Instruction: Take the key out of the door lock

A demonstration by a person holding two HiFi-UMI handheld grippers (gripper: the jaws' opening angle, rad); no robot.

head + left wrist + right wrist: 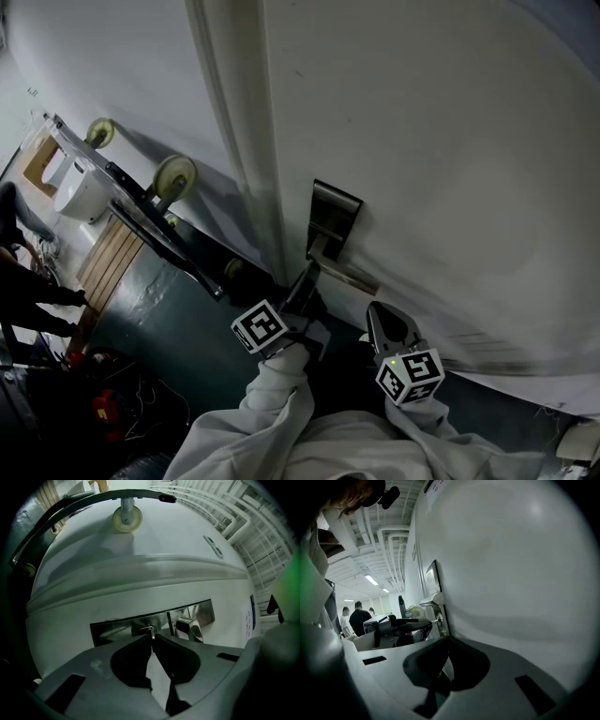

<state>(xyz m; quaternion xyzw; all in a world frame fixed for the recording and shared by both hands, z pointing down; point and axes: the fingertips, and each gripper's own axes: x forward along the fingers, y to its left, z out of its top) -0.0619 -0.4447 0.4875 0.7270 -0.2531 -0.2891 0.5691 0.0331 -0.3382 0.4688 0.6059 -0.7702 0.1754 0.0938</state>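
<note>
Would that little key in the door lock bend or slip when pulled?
Probably stiff: the key looks like bright metal. Possibly slippery, since the left gripper pinches only its small end. Likely light, being tiny beside the lock plate.

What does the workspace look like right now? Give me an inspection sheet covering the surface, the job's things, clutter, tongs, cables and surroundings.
Surface: white door with a metal lock plate and a lever handle.
Job's things: key at the lock plate, only its ring end showing.
Clutter: wheeled cart left of the door.
Grippers: left tongs shut on the key; right tongs shut, empty, close to the door.
Cables: loose tangle at the lower left of the head view.
Surroundings: dark green floor; people standing in the background of the right gripper view.
</note>
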